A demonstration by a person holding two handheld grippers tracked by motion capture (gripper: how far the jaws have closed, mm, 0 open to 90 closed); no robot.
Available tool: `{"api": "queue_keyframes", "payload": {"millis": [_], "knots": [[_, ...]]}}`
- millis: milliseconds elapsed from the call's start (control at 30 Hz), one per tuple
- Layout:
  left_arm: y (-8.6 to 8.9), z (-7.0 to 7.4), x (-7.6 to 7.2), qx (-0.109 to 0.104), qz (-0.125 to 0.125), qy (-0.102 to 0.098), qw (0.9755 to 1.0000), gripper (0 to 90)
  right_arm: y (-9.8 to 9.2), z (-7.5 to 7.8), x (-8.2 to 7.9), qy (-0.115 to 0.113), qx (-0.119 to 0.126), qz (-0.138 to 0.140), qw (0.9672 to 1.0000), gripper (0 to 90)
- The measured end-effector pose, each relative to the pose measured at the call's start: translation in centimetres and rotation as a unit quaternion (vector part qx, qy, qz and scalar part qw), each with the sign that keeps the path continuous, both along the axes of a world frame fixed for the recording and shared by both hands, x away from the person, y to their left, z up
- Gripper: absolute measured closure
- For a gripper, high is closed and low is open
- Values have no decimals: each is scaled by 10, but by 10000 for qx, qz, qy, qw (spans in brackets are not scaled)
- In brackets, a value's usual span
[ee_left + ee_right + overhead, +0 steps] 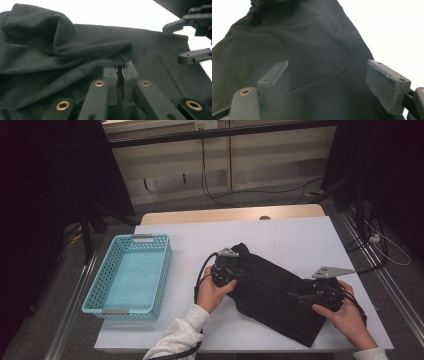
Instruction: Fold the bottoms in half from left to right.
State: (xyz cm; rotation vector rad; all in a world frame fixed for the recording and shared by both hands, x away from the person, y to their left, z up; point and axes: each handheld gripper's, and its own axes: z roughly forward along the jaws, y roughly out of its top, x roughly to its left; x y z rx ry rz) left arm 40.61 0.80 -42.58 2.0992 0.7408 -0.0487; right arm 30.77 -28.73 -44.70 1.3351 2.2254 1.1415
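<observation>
The soft, limp black cloth [272, 292] bunches easily. The left gripper [122, 75] pinches a fold between its closed jaws; the right gripper [328, 80] hovers open above the hem.

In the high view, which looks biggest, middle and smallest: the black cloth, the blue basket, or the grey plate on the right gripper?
1. black cloth
2. blue basket, looks close to the cloth
3. grey plate, clearly smallest

My jaws pinch a raised fold of the black cloth [75, 57], pads nearly together on its edge. The right gripper [188, 40] hovers with jaws apart over the cloth's far corner.
</observation>
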Motion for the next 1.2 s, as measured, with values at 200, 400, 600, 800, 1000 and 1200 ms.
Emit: {"api": "queue_keyframes", "payload": {"millis": [200,400,600,800,1000,1200], "knots": [[-6,-6,-7,147,-187,-1,9997,826,-1,1,2,-27,-7,-20,10000,202],[-9,-7,-13,144,-377,73,9992,668,3,2,6,-81,9,-42,10000,200],[3,-4,-13,182,-200,-13,9996,476,18,6,18,-235,35,-38,9997,199],[18,-1,-8,282,93,-28,9996,355,28,9,29,-301,-8,-43,9995,251],[32,3,-4,441,410,-154,9981,218,49,12,45,-396,66,51,9992,360],[40,7,-2,451,530,-245,9973,171,72,13,68,-417,-230,-3,9989,372]]}}
